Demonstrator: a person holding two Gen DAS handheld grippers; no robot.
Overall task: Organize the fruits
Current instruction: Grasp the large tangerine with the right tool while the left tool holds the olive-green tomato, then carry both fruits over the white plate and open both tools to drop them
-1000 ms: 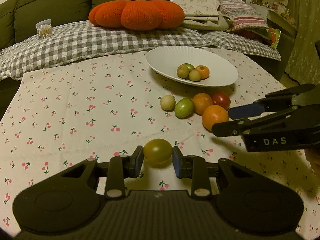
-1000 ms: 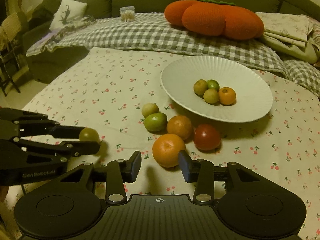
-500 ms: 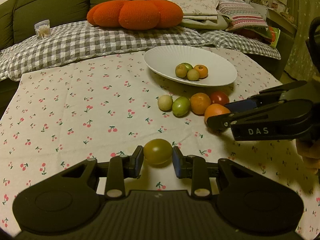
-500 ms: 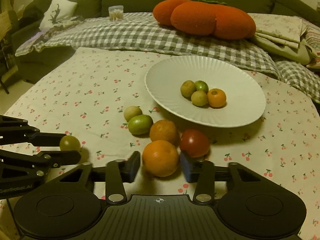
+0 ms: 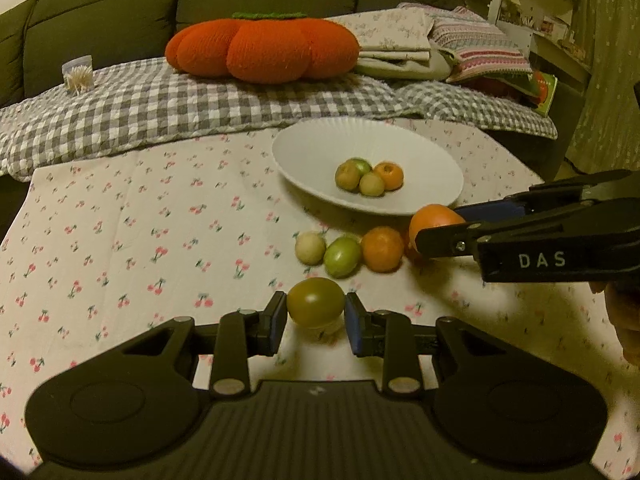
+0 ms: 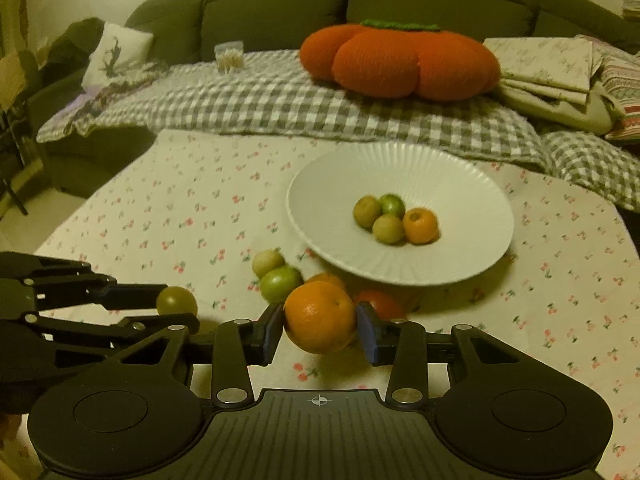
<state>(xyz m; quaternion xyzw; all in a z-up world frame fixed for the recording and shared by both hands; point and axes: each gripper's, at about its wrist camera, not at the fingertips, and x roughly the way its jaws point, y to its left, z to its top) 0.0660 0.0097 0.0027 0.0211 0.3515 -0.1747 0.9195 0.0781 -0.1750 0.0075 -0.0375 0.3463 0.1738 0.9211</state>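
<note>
Clamping a green tomato (image 5: 315,307), the left gripper (image 5: 315,318) holds it just off the cherry-print tablecloth (image 5: 120,240), while the right gripper (image 6: 320,328) pinches an orange (image 6: 319,316), both fruits probably bound for the white plate (image 6: 460,184) farther back.

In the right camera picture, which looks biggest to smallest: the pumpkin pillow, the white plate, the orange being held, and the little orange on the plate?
1. White plate; the widest here.
2. Pumpkin pillow; a bit narrower, but it is farther back, so these two are unsure.
3. Held orange; nearest the camera, which enlarges it.
4. Little orange on the plate.
</note>
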